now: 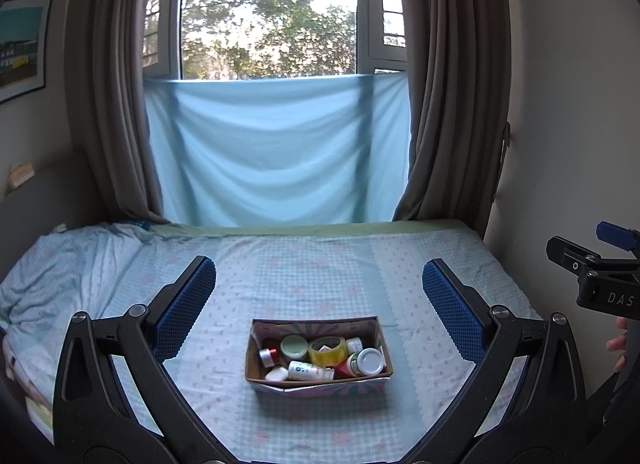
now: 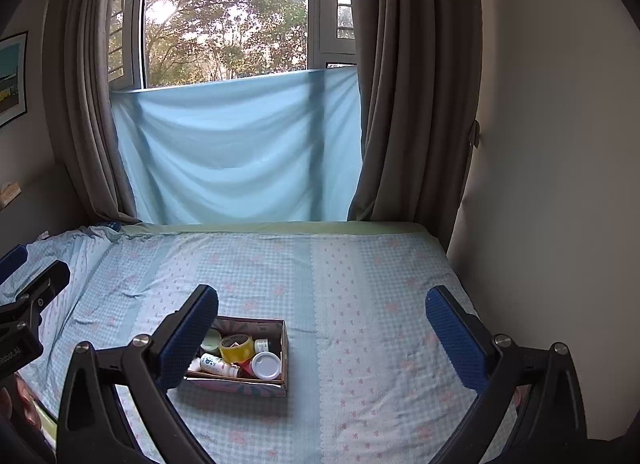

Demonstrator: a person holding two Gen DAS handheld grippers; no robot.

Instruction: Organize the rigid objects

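A small cardboard box (image 1: 378, 334) sits on the bed and holds several items: a yellow tape roll (image 1: 329, 350), a green-lidded jar (image 1: 294, 346), a white-capped bottle (image 1: 370, 360), a white bottle lying flat (image 1: 308, 371) and a small red and silver item (image 1: 269, 356). My left gripper (image 1: 318, 284) is open and empty above and before the box. My right gripper (image 2: 322, 310) is open and empty; the box (image 2: 285, 338) lies by its left finger (image 2: 188, 338), which hides the box's left part. The tape roll (image 2: 237, 347) shows there too.
The bed (image 1: 320, 260) has a blue checked sheet, rumpled at the left (image 1: 60, 264). A wall runs along its right side (image 2: 560, 184). Curtains and a blue cloth (image 1: 276, 152) hang at the window behind. The right gripper's body shows at the left view's right edge (image 1: 600, 276).
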